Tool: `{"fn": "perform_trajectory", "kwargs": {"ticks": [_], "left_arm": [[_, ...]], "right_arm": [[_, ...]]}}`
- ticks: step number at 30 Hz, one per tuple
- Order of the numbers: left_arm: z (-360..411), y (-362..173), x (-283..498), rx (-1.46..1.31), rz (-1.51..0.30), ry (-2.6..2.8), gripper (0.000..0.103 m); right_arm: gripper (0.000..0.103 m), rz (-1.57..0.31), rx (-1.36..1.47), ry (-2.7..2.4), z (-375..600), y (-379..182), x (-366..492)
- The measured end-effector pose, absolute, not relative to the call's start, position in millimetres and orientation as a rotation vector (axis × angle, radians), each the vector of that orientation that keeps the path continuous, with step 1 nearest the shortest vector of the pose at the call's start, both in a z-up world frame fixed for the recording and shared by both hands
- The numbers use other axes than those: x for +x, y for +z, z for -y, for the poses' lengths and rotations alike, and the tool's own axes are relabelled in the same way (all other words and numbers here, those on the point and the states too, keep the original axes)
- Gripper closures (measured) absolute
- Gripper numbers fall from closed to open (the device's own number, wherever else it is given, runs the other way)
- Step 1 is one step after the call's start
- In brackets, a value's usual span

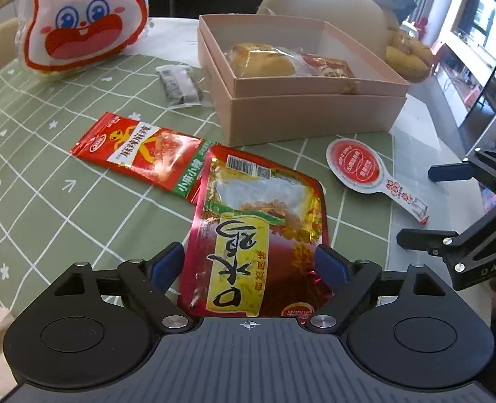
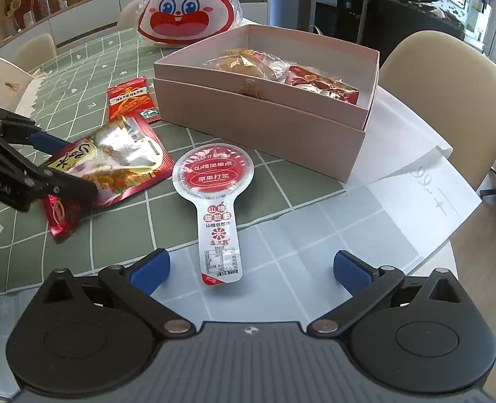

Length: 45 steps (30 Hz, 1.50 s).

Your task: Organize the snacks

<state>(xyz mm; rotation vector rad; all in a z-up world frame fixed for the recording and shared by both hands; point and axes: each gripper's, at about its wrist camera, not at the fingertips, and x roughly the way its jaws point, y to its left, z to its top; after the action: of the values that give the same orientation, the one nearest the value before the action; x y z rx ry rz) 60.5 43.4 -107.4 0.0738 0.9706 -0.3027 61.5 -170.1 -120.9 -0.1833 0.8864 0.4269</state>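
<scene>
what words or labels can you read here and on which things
"KEEP IT SIMPLE", "山楂甜甜圈": spoon-shaped snack pack
"口水鸡": red and yellow pouch lying between the open left tongs
"麻辣麻辣", "小麻小辣": red sachet
"DAS": right tongs, rest cut off
Barcodes and nutrition print on the packs: too small to read
Packs in the pink box: unreadable

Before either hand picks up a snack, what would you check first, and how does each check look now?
1. Left gripper jaws open: ok.
2. Chicken snack pouch between the left jaws, not yet pinched: ok.
3. Right gripper jaws open: ok.
4. Spoon-shaped hawthorn pack ahead of the right jaws, lying flat: ok.
5. Pink box open, with room left inside: ok.
6. Pouch free of the red spicy strip pack: not ok, they overlap.
</scene>
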Motion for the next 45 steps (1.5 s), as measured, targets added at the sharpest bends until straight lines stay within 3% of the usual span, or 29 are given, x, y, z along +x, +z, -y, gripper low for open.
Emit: {"fn": "perform_trajectory", "kwargs": {"ticks": [8,11,13,15,20,23,25,27,32,33,35,39,40,42,45], "left_arm": [[-43.2,-108.1,58.3,0.037,-0.96,-0.257,0.015],[-44.2,-105.4,54.0,-0.014,-0.958,-0.232,0.026],[-46.4,-104.2,46.5,-0.075,-0.95,-0.212,0.033],[-48.1,-102.9,35.2,-0.138,-0.942,-0.191,0.038],[-45.4,-99.2,7.2,-0.225,-0.93,-0.161,0.046],[-44.6,-94.8,-2.6,-0.253,-0.919,-0.155,0.057],[-44.3,-87.6,-7.2,-0.265,-0.9,-0.161,0.066],[-40.4,-81.6,-9.3,-0.237,-0.897,-0.166,0.067],[-33.3,-80.1,-7.4,-0.236,-0.885,-0.189,0.067],[-32.8,-80.4,-4.7,-0.264,-0.878,-0.203,0.075],[-29.3,-81.0,-1.2,-0.297,-0.871,-0.218,0.071],[-15.5,-84.8,11.0,-0.294,-0.887,-0.253,0.036],[-11.7,-85.6,13.7,-0.288,-0.889,-0.263,0.033],[-4.7,-86.9,18.3,-0.248,-0.89,-0.261,0.037],[-2.9,-92.1,25.1,-0.225,-0.921,-0.184,0.058]], "right_arm": [[0.0,-0.885,-0.18,0.425,167.8,-121.7,58.5],[0.0,-0.885,-0.189,0.443,166.9,-121.1,57.9],[0.004,-0.892,-0.194,0.457,166.5,-119.4,59.4],[0.02,-0.886,-0.212,0.49,163.3,-114.8,58.7],[0.022,-0.81,-0.218,0.533,150.3,-96.7,66.2],[0.022,-0.82,-0.174,0.539,142.3,-95.4,84.5],[0.027,-0.841,-0.18,0.54,135.1,-101.3,95.9],[0.045,-0.889,-0.181,0.539,130.4,-109.3,104.0],[0.046,-0.891,-0.197,0.578,132.1,-107.4,91.3],[0.046,-0.896,-0.198,0.59,132.5,-108.5,86.5],[0.046,-0.878,-0.217,0.597,132.3,-109.1,75.1],[0.046,-0.868,-0.189,0.609,139.7,-109.0,62.1],[0.046,-0.871,-0.181,0.608,142.2,-108.8,60.0],[0.046,-0.875,-0.169,0.607,147.6,-107.8,57.3],[0.046,-0.875,-0.163,0.595,155.1,-108.0,54.7]]}}
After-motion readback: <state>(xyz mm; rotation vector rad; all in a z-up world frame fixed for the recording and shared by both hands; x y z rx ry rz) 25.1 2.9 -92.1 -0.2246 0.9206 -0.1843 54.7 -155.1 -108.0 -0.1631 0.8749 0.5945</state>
